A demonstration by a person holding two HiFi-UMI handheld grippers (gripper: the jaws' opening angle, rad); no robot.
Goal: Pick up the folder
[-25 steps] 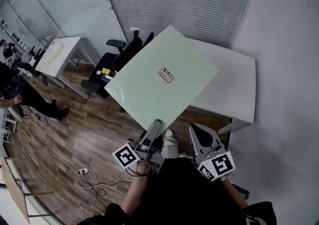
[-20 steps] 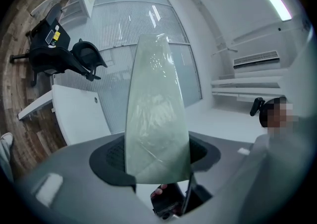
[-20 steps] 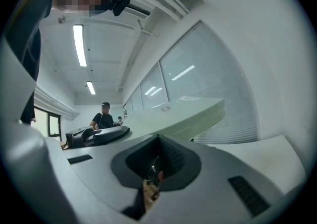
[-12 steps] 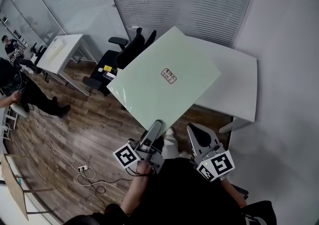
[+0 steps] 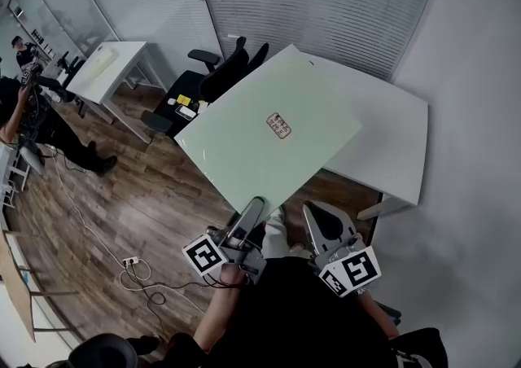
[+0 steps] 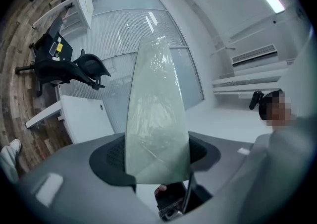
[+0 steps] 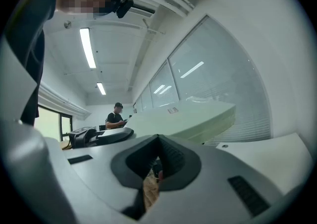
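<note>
A large pale green folder (image 5: pixel 269 134) with a small label (image 5: pixel 278 124) is held up flat in the air, over the wooden floor and the edge of a white desk (image 5: pixel 391 130). My left gripper (image 5: pixel 254 205) is shut on the folder's near corner. In the left gripper view the folder (image 6: pixel 156 119) runs edge-on out from between the pads of the left gripper (image 6: pixel 157 168). My right gripper (image 5: pixel 321 228) hangs beside the left one, below the folder and apart from it. Seen from the right gripper (image 7: pixel 158 141), the jaws meet with nothing between them and the folder (image 7: pixel 183 116) floats ahead.
Black office chairs (image 5: pixel 216 77) stand behind the folder by a glass wall with blinds. A second white desk (image 5: pixel 102 73) is at the far left, with people (image 5: pixel 32 114) near it. A power strip (image 5: pixel 130 262) with cable lies on the floor. A white wall closes the right side.
The folder stays in the left gripper at the same tilt. Both grippers keep their places; only the head view has drifted a little.
</note>
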